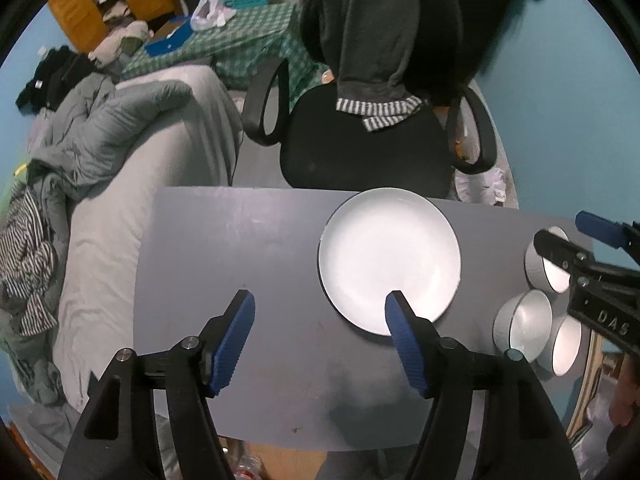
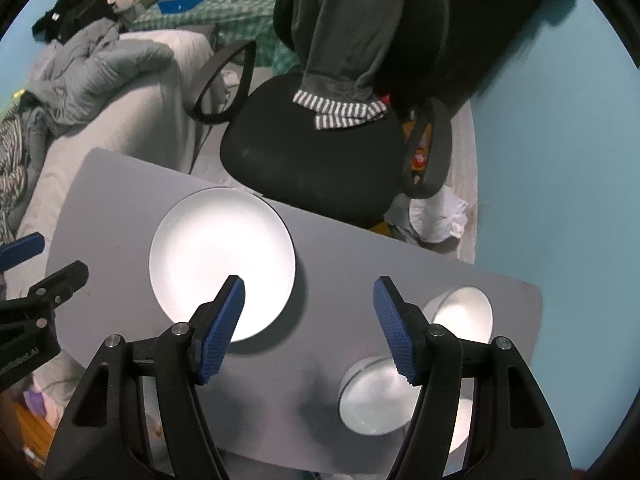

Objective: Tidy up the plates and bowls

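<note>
A white plate (image 1: 390, 260) (image 2: 222, 264) lies on the grey table (image 1: 240, 248) (image 2: 332, 264) near its far edge. Three white bowls with dark rims sit at the table's right end: a far bowl (image 1: 550, 264) (image 2: 464, 312), a middle bowl (image 1: 524, 320) (image 2: 372, 400) and a near bowl (image 1: 562, 346) (image 2: 460, 424), partly hidden behind my right finger. My left gripper (image 1: 320, 308) hangs open above the table with nothing between its blue pads. My right gripper (image 2: 308, 296) is open too, over the gap between plate and bowls, and shows at the right edge of the left wrist view (image 1: 592, 256).
A black office chair (image 1: 368, 140) (image 2: 320, 148) draped with a grey hooded garment stands just behind the table. A bed (image 1: 132, 184) with a grey jacket and striped clothes runs along the left. A white plastic bag (image 2: 440, 216) lies on the floor at the right.
</note>
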Available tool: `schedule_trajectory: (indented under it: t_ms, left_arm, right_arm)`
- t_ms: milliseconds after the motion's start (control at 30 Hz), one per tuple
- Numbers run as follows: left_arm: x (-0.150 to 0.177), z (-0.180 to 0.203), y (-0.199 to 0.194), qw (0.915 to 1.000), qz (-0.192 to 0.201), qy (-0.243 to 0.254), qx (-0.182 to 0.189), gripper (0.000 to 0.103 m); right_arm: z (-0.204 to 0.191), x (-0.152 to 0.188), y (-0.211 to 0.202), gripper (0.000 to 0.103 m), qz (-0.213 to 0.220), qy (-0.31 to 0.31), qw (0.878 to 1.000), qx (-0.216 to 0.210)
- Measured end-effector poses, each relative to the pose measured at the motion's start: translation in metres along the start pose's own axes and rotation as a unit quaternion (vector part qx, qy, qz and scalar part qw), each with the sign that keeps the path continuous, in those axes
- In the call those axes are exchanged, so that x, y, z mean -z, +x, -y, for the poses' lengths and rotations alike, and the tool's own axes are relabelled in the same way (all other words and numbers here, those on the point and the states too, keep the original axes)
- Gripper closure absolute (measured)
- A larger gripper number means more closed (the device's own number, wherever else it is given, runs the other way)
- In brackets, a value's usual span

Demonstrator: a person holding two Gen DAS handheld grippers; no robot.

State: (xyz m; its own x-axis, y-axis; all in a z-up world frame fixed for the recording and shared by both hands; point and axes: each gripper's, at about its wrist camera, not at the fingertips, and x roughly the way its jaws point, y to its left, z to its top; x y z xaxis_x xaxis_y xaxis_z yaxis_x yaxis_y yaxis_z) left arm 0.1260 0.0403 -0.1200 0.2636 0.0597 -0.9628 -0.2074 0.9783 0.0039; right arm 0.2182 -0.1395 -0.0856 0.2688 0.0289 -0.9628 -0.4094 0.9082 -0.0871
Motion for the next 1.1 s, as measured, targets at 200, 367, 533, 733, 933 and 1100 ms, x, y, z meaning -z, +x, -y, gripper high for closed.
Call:
schedule_trajectory:
  t_ms: [200,367,533,733,933,1100]
  left_arm:
    - [0.015,0.008,-0.031,0.9992,0.035,0.017,0.007,0.027]
    - [0.028,0.008,-0.057,0.9977,0.059,0.012,0.032,0.024]
    - [0.039,0.002,-0.075,0.9956,0.076,-0.002,0.054,0.024]
    - [0.051,-0.002,-0.089,0.9934,0.088,-0.009,0.073,0.024]
    - [0.066,0.007,-0.104,0.9902,0.112,0.003,0.083,0.024]
    - [0.073,0.024,-0.111,0.9878,0.117,0.032,0.098,0.024]
  right_arm:
    - [0.011,0.017,-0.036,0.037,0.035,0.037,0.999,-0.014]
    - [0.018,0.03,-0.066,0.037,0.066,0.06,0.996,-0.006]
    - [0.025,0.046,-0.087,0.037,0.087,0.08,0.993,0.007]
    - [0.035,0.072,-0.102,0.037,0.097,0.111,0.989,0.018]
    - [0.051,0.1,-0.118,0.037,0.1,0.154,0.983,0.024]
    - [0.062,0.119,-0.129,0.037,0.103,0.183,0.977,0.036]
